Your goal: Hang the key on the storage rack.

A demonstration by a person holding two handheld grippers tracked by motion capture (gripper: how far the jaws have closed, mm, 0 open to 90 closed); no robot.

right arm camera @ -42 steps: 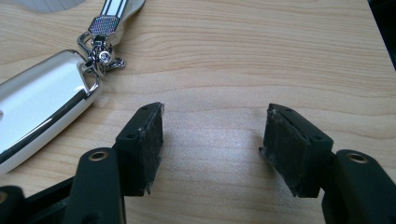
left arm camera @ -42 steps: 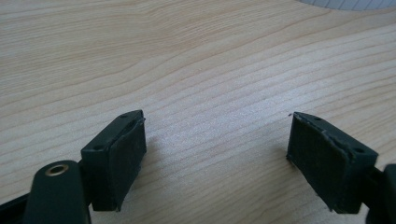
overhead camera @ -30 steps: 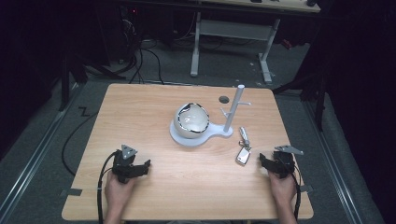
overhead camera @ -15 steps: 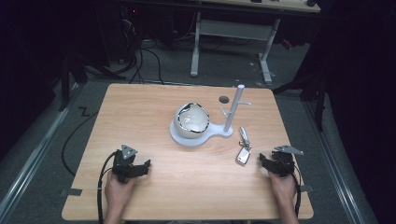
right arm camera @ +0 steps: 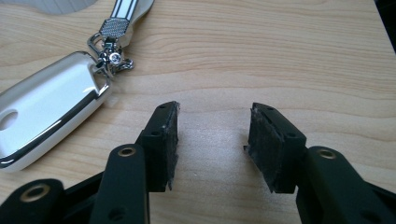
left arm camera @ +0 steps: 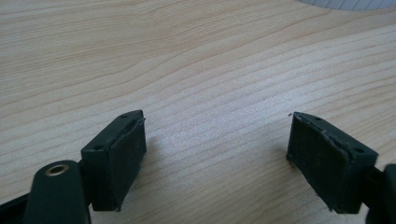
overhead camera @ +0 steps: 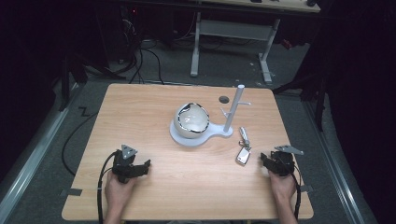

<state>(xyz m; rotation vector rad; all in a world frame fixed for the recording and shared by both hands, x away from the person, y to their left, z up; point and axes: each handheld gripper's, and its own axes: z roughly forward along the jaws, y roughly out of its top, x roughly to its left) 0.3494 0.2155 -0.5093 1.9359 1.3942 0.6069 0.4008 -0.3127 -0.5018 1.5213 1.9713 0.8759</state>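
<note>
The right claw (right arm camera: 212,140) rests on the worktop (overhead camera: 154,116), its jaws part open with only bare wood between them; they have just been closing. The car key fob (right arm camera: 44,116) lies just beside its left jaw, untouched. The left claw (left arm camera: 217,154) gapes wide, empty.

On the table (overhead camera: 140,116): one car key fob (overhead camera: 243,156) with one strap (overhead camera: 243,136) clipped to it; one white stand (overhead camera: 201,136), made up of one upright post (overhead camera: 235,107) and one round base; one silvery ball (overhead camera: 191,119) on that base; one dark round hole (overhead camera: 224,99) in the tabletop. Handheld grippers: two, left gripper (overhead camera: 145,166) and right gripper (overhead camera: 264,160).
</note>
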